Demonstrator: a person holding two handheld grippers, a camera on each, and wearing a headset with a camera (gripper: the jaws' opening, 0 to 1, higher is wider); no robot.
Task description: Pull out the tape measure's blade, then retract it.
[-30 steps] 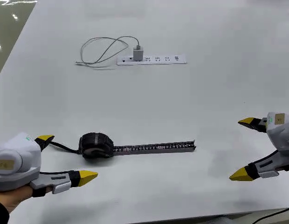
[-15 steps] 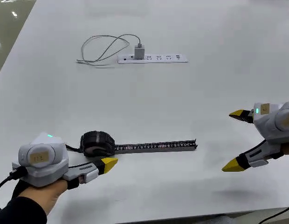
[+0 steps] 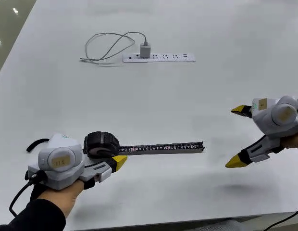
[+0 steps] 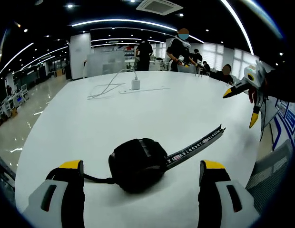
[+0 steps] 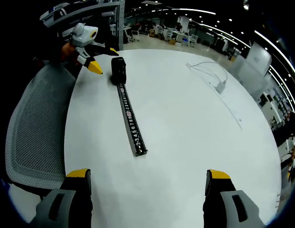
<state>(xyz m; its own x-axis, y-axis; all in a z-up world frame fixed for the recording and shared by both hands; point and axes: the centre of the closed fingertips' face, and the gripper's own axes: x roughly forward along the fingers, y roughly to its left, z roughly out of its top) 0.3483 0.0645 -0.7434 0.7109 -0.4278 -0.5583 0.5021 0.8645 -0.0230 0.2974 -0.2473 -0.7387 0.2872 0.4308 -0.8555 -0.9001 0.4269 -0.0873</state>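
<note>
Left gripper (image 3: 105, 154): head view; far finger hidden behind the gripper's own housing and the tape measure case (image 3: 102, 143).
Tape measure case: head view; lower left edge covered by the left gripper.
Blade (image 3: 163, 147): numerals too small to read in the head view, blurred toward the far end in the left gripper view.
Blade hook (image 3: 202, 146): form too small to tell.
Black loop (image 3: 36, 143): one end passes behind the left gripper; strap or cable, cannot tell.
Right gripper (image 3: 235, 136): rear of housing cut off by the head view's right edge.
Right hand (image 3: 294, 141): mostly cut off by the same edge.
Power strip (image 3: 158, 57): socket type too small to tell.
Charger cable (image 3: 105, 48): free-end connector too small to tell.
Bench (image 3: 197, 96): far and right sides cut off in the head view.
People (image 4: 178, 42): left gripper view background; small, blurred.
</note>
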